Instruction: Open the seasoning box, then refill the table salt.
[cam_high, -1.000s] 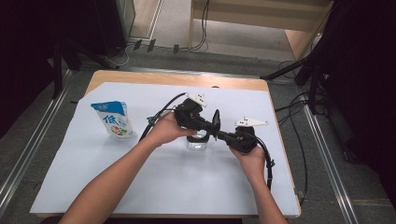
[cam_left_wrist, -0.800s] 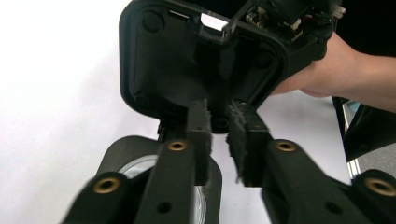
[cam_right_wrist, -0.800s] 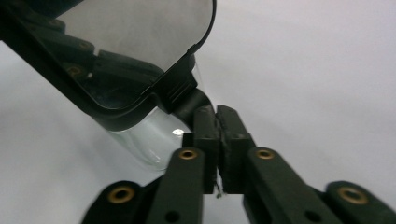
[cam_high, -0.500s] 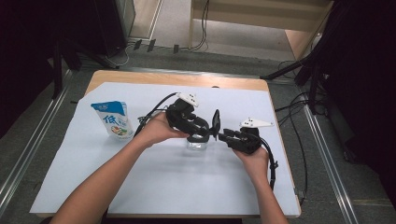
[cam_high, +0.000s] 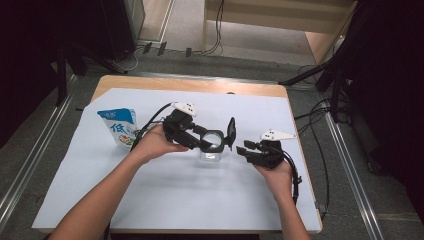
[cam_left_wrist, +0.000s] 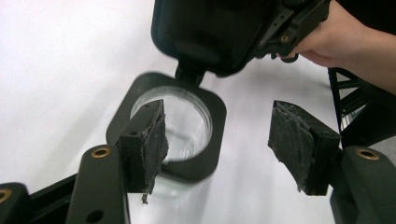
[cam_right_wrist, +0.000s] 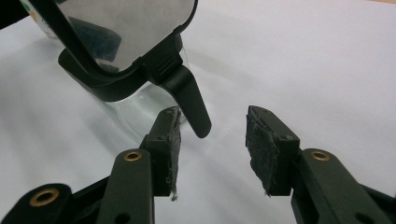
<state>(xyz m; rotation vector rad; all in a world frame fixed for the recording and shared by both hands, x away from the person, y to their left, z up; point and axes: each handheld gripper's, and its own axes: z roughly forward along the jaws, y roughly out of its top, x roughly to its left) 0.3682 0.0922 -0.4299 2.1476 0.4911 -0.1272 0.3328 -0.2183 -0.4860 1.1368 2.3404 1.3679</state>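
Your left gripper (cam_high: 212, 145) stood over the clear jar (cam_high: 211, 152) at the middle of the white sheet (cam_high: 165, 200), jaws just opened and released, one pad (cam_left_wrist: 142, 144) above the jar's mouth, pressing nothing; the jar's black flip lid (cam_high: 231, 132) stood raised on its hinge; your right gripper (cam_high: 245, 150) lay just beside the jar, jaws also just opened, released, the lid's tab (cam_right_wrist: 191, 105) before them; the blue-and-white pouch (cam_high: 120, 127) carried print I could not read; I could not tell the jar's contents.
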